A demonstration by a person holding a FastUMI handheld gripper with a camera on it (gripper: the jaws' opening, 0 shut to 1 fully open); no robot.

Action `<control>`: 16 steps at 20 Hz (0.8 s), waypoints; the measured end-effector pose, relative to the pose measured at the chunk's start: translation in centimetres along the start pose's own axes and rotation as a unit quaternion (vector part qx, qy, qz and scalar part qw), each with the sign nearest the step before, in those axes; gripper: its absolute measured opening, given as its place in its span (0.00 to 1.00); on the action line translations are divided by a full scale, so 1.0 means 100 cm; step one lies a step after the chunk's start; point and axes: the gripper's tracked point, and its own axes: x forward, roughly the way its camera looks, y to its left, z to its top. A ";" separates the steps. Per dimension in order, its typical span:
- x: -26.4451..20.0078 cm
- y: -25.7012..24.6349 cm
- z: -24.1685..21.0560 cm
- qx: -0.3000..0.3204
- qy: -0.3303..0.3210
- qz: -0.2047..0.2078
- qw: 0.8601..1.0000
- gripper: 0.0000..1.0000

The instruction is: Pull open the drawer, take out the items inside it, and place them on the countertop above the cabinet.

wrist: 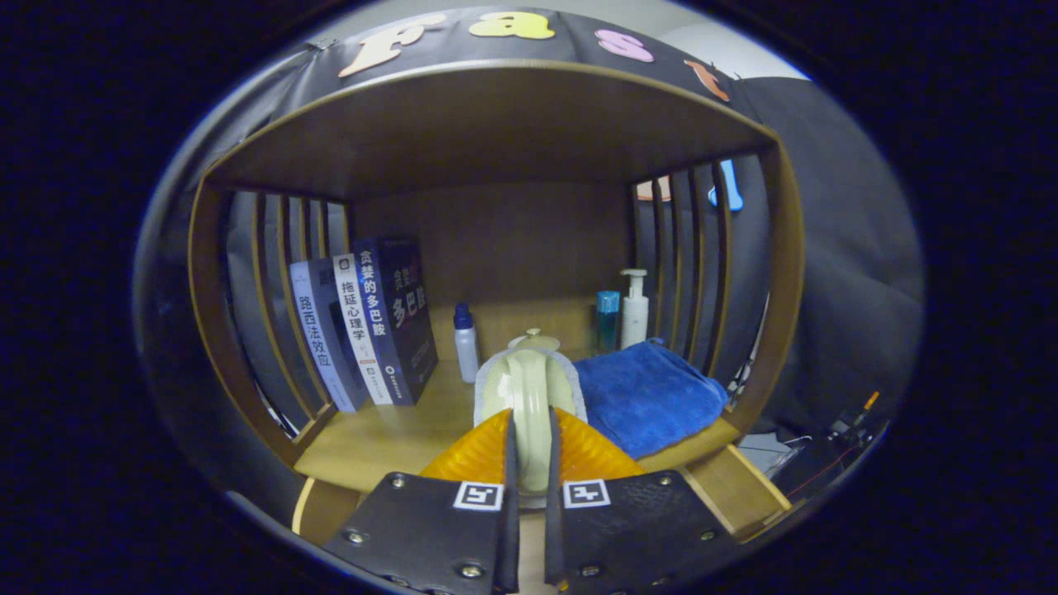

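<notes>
Gripping a pale green glazed teapot (529, 397) by what looks like its handle, the jaws stand nearly together with the narrow glossy ceramic strip clamped between both fingers (506, 463). The gripper (529, 450) holds the pot just ahead of itself, above the front of the wooden counter (372, 442). Pot is rounded, shiny, cream-green, with a small knobbed lid (534, 337) on top; whether its base touches the counter is hidden by the fingers. Counter sits inside a wooden cabinet frame (211, 330) with slatted sides and a board overhead. One teapot. Three books (368, 330) stand upright at the left, leaning against the left slats, spines facing out. One small white bottle with a dark blue cap (466, 343) stands just right of the books, left of the pot. One folded blue towel (649, 397) lies right of the pot, touching or just beside it. Behind the towel, near the right slats, stand one teal bottle (607, 321) and one white pump bottle (635, 310), side by side. Black cloth wall (826, 248) surrounds the frame. Some cables and small gear (843, 434) lie low to the right, outside the cabinet, too small to tell.
</notes>
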 end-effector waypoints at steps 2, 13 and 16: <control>0.019 0.000 -0.008 -0.003 0.018 0.000 1.000 0.12; 0.074 0.019 -0.041 -0.043 0.025 0.035 0.998 0.13; 0.083 0.022 -0.038 -0.043 0.004 0.045 0.998 0.12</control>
